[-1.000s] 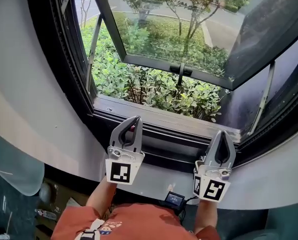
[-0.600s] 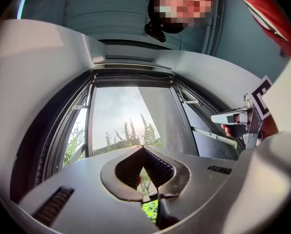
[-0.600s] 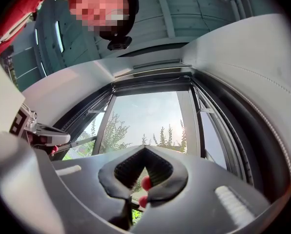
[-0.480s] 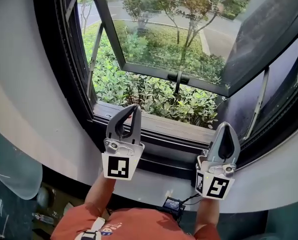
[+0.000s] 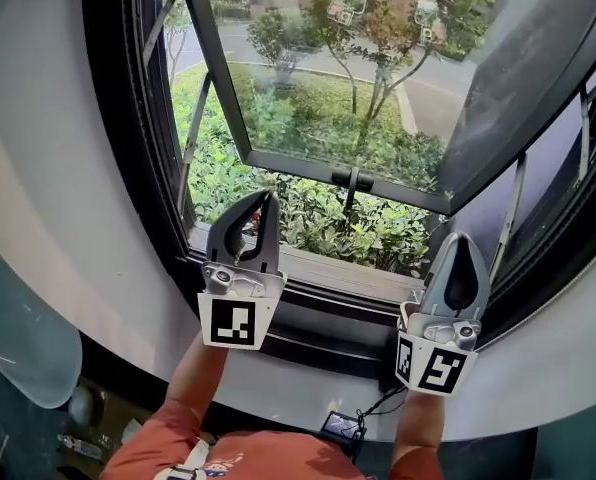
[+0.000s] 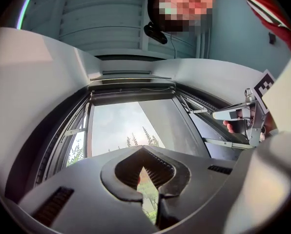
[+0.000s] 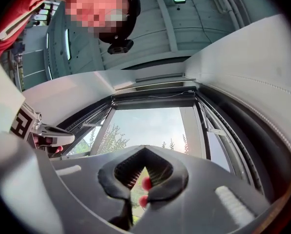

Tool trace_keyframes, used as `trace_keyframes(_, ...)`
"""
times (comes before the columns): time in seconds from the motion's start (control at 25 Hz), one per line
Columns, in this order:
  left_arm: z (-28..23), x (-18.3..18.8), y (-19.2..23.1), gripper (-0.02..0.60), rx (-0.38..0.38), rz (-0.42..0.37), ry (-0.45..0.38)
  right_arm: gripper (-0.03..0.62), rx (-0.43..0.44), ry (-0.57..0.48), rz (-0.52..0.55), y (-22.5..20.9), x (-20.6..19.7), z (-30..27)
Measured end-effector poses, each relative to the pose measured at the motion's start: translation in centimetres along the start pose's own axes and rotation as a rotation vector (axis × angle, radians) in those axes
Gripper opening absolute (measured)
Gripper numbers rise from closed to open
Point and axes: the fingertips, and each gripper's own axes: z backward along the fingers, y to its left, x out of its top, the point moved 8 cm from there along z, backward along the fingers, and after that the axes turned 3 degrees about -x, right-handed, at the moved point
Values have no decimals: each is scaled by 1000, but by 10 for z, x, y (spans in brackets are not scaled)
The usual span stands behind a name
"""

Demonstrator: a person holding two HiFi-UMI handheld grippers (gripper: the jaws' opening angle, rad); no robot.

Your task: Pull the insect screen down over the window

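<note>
Clearly left gripper point(image 5: 265, 198), right gripper point(image 5: 458, 238): jaws together.

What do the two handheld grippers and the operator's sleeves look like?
Both the left gripper and right gripper have grey tapered claws with dark ribbed pads. Each carries a white marker cube printed with black squares. The person wears short orange-red sleeves.

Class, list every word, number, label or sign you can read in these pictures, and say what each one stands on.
No readable words or numbers anywhere.
Square marker on the left gripper: black-and-white pattern, no letters.
Square marker on the right gripper: the same.
Small dark device at the bottom: too small to read.
</note>
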Motion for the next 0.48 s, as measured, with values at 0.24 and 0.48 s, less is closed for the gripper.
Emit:
trace_keyframes(0.24, -13, 17, 4, 6, 5, -8, -59, 9, -9, -47, 22, -5, 14, -16)
trace_keyframes(0.48, -23, 26, 8, 6, 16, -3, -92, 9, -10, -91, 49, -10, 27, -30)
